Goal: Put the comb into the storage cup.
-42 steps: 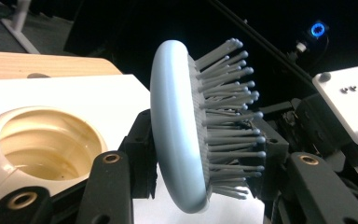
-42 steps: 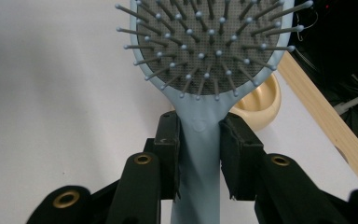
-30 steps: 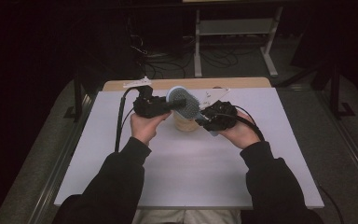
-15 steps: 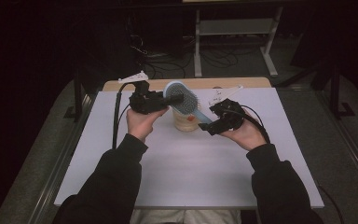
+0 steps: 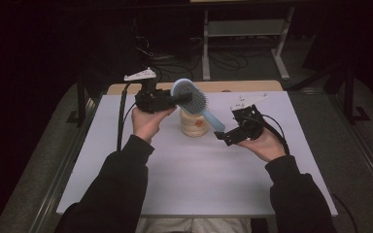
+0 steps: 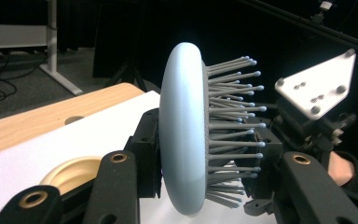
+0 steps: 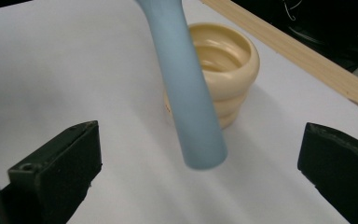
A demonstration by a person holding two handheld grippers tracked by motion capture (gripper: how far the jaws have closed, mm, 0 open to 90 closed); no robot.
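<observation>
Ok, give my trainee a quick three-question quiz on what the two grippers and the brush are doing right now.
1. True or false: the right gripper is clamped on the handle of the light blue plastic hairbrush.
2. Which part of the hairbrush does the left gripper grip?
A. the handle's end
B. the oval head
C. nothing
3. Fill in: below the hairbrush, a cream ribbed ____ stands on the white table.

Key:
1. False. Its fingers stand wide apart, with the handle between them, untouched.
2. B
3. cup
</observation>
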